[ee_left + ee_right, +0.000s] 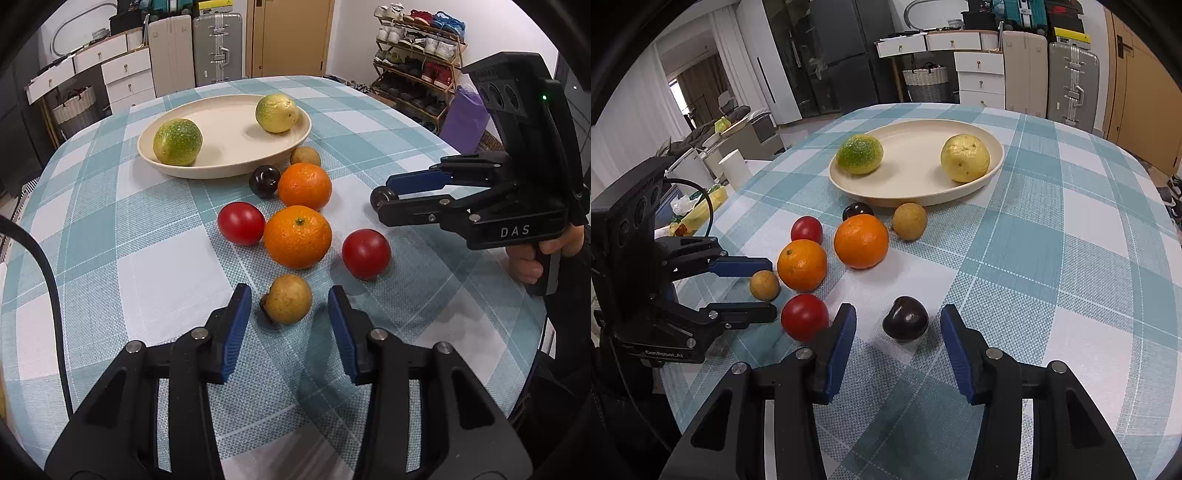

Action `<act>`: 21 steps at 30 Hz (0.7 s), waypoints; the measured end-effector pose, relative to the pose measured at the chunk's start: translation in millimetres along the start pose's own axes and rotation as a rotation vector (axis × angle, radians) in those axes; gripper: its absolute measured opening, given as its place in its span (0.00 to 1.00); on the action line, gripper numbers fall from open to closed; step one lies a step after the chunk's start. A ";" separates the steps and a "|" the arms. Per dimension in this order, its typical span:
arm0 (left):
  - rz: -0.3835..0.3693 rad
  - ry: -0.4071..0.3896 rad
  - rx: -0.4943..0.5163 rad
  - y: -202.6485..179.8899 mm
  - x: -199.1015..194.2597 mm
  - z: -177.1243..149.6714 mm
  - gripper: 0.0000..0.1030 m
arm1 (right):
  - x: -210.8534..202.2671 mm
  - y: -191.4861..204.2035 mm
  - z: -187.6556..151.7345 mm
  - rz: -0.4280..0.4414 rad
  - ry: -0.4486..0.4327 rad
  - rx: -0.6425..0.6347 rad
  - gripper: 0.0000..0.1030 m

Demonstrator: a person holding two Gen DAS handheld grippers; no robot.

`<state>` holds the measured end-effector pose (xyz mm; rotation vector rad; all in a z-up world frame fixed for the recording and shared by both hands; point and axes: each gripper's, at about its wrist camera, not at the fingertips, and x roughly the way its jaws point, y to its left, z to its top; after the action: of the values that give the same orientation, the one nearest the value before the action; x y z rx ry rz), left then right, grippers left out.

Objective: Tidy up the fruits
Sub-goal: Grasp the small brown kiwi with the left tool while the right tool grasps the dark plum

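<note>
A cream plate holds a green fruit and a yellow fruit. On the cloth lie two oranges, two red tomatoes, two brown longans and two dark plums. My left gripper is open around the near longan, jaws apart from it. My right gripper is open with the near plum between its jaws.
The checked cloth covers a rounded table. Suitcases and drawers stand behind it, a shoe rack at the back right. A white bin stands left of the table.
</note>
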<state>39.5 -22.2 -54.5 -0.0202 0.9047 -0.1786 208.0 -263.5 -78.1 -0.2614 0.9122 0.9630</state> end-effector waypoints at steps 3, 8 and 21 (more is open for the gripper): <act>-0.003 0.000 -0.004 0.7 0.0 0.1 0.30 | 0.9 0.8 -0.5 0.002 0.003 -0.003 0.47; -0.015 -0.005 -0.005 1.6 -1.1 0.9 0.25 | 2.6 1.7 -1.3 0.002 0.007 -0.009 0.47; -0.021 -0.070 -0.042 7.5 -13.9 5.0 0.25 | 6.0 2.6 -1.3 -0.027 0.011 -0.022 0.41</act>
<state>36.1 -12.9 -41.2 -0.0745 0.8385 -0.1779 206.7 -259.2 -83.1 -0.2970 0.9067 0.9479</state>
